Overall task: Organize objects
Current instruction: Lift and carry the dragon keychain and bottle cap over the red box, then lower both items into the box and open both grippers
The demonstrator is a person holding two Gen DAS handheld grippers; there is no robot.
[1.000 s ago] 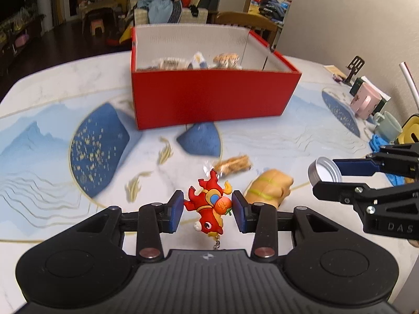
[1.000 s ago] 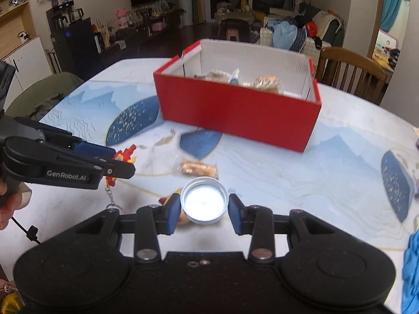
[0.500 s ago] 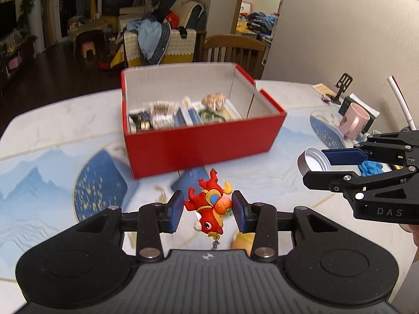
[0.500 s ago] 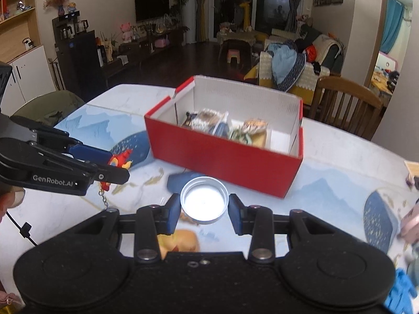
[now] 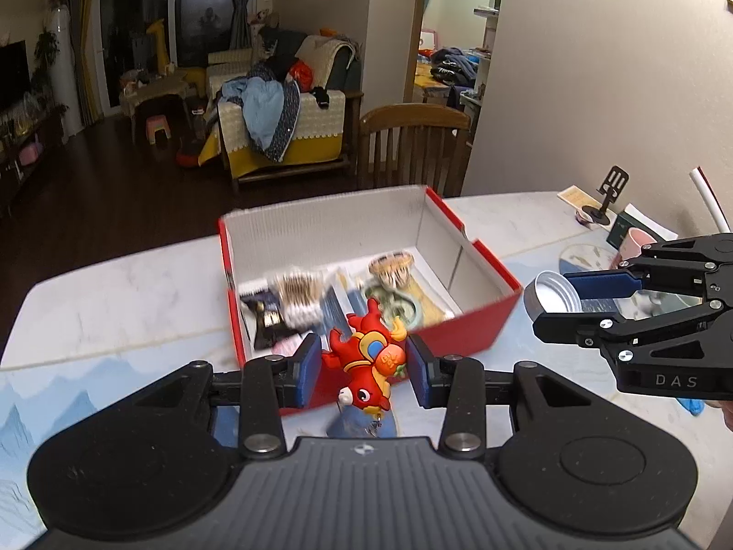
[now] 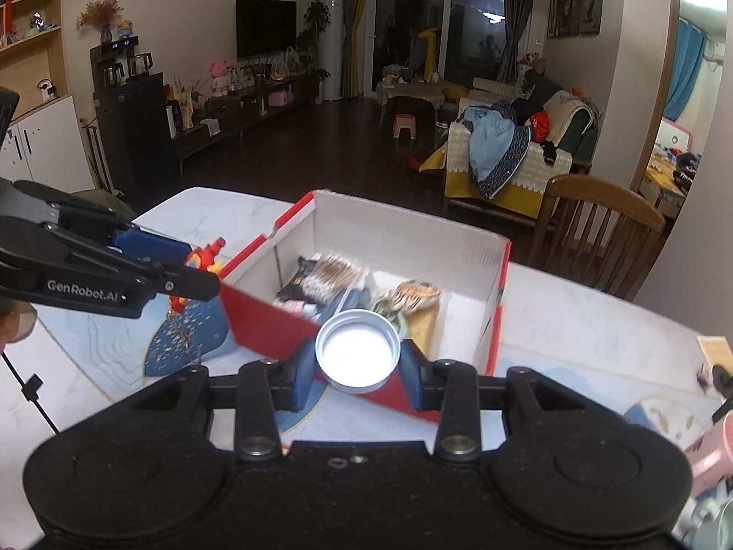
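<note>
Table (image 5: 114,284) with red box (image 5: 458,334), open, already stocked with small items. Over the last 1 s both grippers have risen from the table toward the box, so 2 drops seem near. Left gripper (image 5: 364,362) clamps the toy (image 5: 366,357); right gripper (image 6: 357,357) clamps the lid (image 6: 356,349), both just short of the near wall. Pink mug (image 5: 639,240) stands well clear.

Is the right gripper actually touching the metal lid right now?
Touching. In the right wrist view, both blue pads of the right gripper press against opposite sides of the metal lid, which is held off the table.
</note>
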